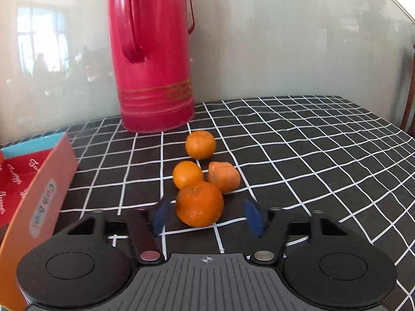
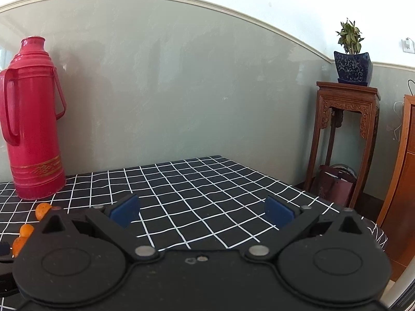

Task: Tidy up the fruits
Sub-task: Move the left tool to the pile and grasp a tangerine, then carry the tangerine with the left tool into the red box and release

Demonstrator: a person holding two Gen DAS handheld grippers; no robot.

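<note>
Several orange fruits lie on the black checked tablecloth (image 1: 311,155). The nearest mandarin (image 1: 199,203) sits between the blue pads of my open left gripper (image 1: 207,217), with a gap on each side. Behind it are a second mandarin (image 1: 187,174), a paler, lumpy orange piece (image 1: 224,176) and a third mandarin (image 1: 200,144). My right gripper (image 2: 202,211) is open and empty over bare cloth. Some of the fruits (image 2: 42,210) show at the far left of the right wrist view.
A tall red thermos (image 1: 153,59) stands at the back near the wall; it also shows in the right wrist view (image 2: 31,124). An open orange box with a red lining (image 1: 39,194) lies at the left. A wooden stand with a potted plant (image 2: 347,108) is beyond the table's right edge.
</note>
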